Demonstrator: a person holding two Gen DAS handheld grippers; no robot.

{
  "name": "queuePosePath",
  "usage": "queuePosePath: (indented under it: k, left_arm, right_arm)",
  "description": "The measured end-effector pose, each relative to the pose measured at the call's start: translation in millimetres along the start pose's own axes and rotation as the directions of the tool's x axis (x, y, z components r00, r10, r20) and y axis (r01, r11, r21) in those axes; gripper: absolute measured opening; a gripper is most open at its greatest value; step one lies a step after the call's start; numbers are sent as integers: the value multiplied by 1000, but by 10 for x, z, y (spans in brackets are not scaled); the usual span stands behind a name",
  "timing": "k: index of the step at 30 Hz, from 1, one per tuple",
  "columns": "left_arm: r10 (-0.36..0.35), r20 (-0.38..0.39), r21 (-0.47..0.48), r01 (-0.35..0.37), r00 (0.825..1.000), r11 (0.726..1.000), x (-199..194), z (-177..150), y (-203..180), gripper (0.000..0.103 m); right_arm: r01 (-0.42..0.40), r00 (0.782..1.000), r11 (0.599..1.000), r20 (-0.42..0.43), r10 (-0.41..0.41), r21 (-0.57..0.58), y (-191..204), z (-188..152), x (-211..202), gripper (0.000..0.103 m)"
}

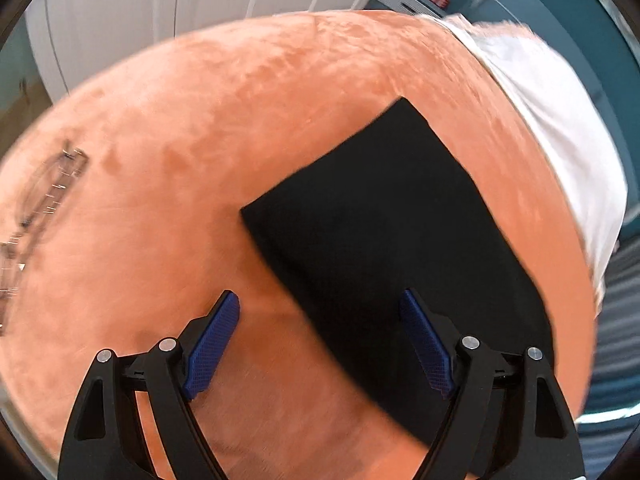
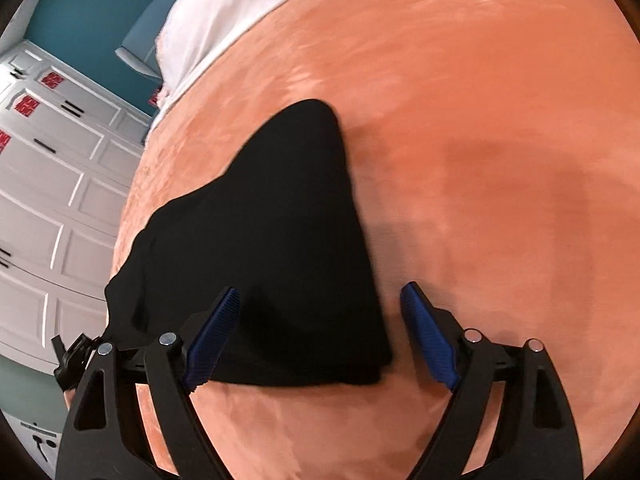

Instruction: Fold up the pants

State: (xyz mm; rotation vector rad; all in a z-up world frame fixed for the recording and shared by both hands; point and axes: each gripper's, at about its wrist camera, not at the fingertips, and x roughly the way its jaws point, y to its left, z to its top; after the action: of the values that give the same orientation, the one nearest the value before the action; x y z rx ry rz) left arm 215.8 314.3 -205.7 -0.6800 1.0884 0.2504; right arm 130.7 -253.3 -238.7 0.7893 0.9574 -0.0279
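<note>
Nearest in each wrist view, the blue-padded fingers stand spread wide with nothing clamped between them. The left gripper [image 1: 319, 312] hangs over the near corner of the black pants [image 1: 384, 248], one pad over bare cover, the other over cloth. The right gripper [image 2: 320, 308] hovers above the same pants, whose folded edge lies between its pads. The pants lie flat on the orange bed cover [image 1: 180, 160]. Beyond, a white sheet [image 1: 560, 120] edges the bed, then white panelled cabinet doors [image 2: 48, 184].
</note>
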Motion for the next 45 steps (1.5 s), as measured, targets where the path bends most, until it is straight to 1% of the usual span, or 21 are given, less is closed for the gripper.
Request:
queuePosePath:
  k: [4, 5, 6, 8, 9, 15, 17, 19, 24, 25, 26, 28, 29, 31, 32, 35, 36, 38, 40, 42, 45]
  left_arm:
    - [25, 20, 10, -25, 999, 1000, 109, 113, -112, 77]
    - [35, 26, 8, -35, 999, 999, 106, 110, -116, 72]
    - [75, 38, 1, -76, 996, 997, 118, 122, -137, 56]
    - [58, 41, 1, -58, 997, 998, 84, 129, -155, 24]
    - [17, 23, -3, -17, 1000, 1000, 54, 127, -158, 16]
    - [30, 52, 80, -34, 998, 996, -504, -59, -352, 13]
    - [15, 38, 126, -20, 999, 992, -704, -215, -417, 13]
    - [-3, -7, 156, 4, 1000, 988, -825, -431, -454, 13]
    - [-2, -137, 207, 31, 991, 978, -744, -1165, -466, 14]
    - [14, -133, 218, 15, 991, 976, -702, -1329, -451, 14]
    - [43, -114, 232, -15, 993, 973, -681, -1428, -441, 14]
    - [120, -45, 271, -104, 992, 957, -678, -1594, -424, 19]
    - [131, -22, 278, -120, 991, 953, -742, -1615, -420, 19]
    - [129, 18, 273, -129, 991, 953, -901, -1575, -423, 20]
    - [139, 48, 267, -147, 989, 953, -1002, -1543, -419, 20]
    - [146, 127, 287, -177, 981, 941, -1263, -1467, -526, 22]
    - [189, 195, 302, -243, 962, 922, -1337, -1475, -646, 22]
    - [254, 344, 323, -368, 904, 872, -1519, -1512, -853, 22]
    - [250, 391, 343, -392, 886, 853, -1599, -1527, -1012, 31]
    - [212, 367, 376, -353, 906, 857, -1661, -1557, -1100, 34]
    - [182, 331, 412, -315, 926, 855, -1661, -1652, -1143, 34]
  right_arm:
    - [4, 1000, 999, 23, -5, 46, 38, 23, 92, 76]
    - [17, 1000, 998, 17, -18, 58, 36, 38, 121, 58]
    - [13, 1000, 998, 7, -14, 63, 48, 56, 131, 35]
    - [11, 1000, 998, -4, -11, 66, 80, 101, 116, 27]
    - [16, 1000, 998, -6, -16, 60, 101, 113, 79, 25]
    - [-15, 1000, 1000, -14, 15, 13, 175, 307, -401, 16]
    - [-23, 999, 1000, -27, 23, 11, 75, 361, -629, 16]
    - [38, 999, 999, -11, -38, -28, -82, 393, -909, 16]
    - [147, 988, 989, -43, -146, 12, -860, 300, -1227, 17]
    - [153, 985, 988, -75, -152, 7, -1017, 250, -1189, 19]
    - [161, 980, 987, -121, -158, 12, -1200, 175, -1095, 28]
    - [143, 988, 988, -71, -138, 65, -1322, 103, -1200, 37]
    - [194, 981, 979, -29, -192, 60, -1269, 100, -1299, 42]
    - [367, 925, 930, 114, -362, -25, -986, 69, -1556, 46]
    - [397, 912, 910, 170, -374, -124, -717, 26, -1622, 46]
    - [317, 948, 891, 138, -286, -325, -39, -157, -1428, 46]
    - [263, 965, 889, 88, -248, -374, 192, -254, -1243, 46]
    - [182, 980, 889, 9, -197, -421, 512, -417, -881, 47]
    - [164, 980, 872, -25, -197, -462, 788, -559, -524, 47]
    - [226, 965, 843, -8, -263, -489, 1019, -626, -204, 49]
    - [287, 941, 846, -33, -337, -450, 1074, -635, 119, 61]
